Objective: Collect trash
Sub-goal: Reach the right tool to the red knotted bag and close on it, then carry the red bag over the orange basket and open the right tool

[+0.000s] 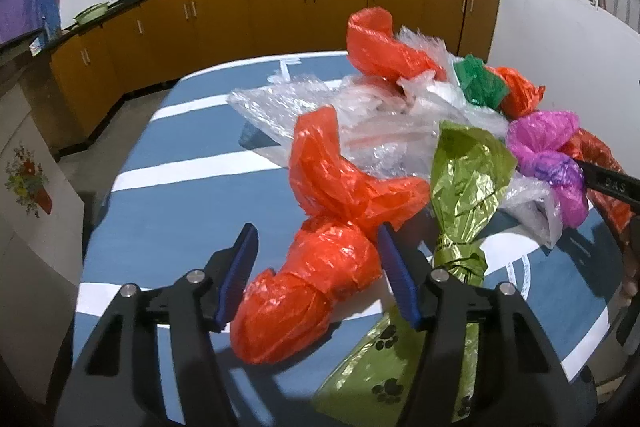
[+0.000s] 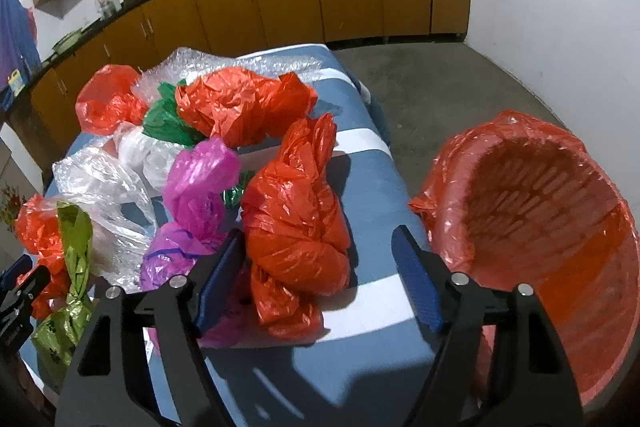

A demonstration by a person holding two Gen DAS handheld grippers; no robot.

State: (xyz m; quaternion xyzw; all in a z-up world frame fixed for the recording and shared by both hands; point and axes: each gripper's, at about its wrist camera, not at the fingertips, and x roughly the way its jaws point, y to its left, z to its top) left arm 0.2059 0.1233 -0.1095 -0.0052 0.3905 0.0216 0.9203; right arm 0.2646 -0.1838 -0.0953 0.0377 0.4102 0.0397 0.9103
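A heap of crumpled plastic trash lies on a blue table with white stripes [image 1: 160,227]. My left gripper [image 1: 316,231] stands open astride a twisted orange bag [image 1: 320,267]; both blue pads sit close to its sides without visibly squeezing it. My right gripper [image 2: 318,231] is open around another knotted orange bag [image 2: 296,227]: its left pad touches the bag, while its right pad stands well clear. An orange-lined basket bin [image 2: 580,247] sits just right of the table, its mouth tipped toward me.
More trash surrounds the grippers: a green foil wrap [image 1: 464,187], a purple bag [image 2: 200,183], clear bubble wrap [image 1: 280,107], a green bag [image 2: 164,119] and further orange bags [image 2: 240,103]. Yellow cabinets [image 1: 280,15] line the far wall. Grey floor [image 2: 440,87] lies beyond the table.
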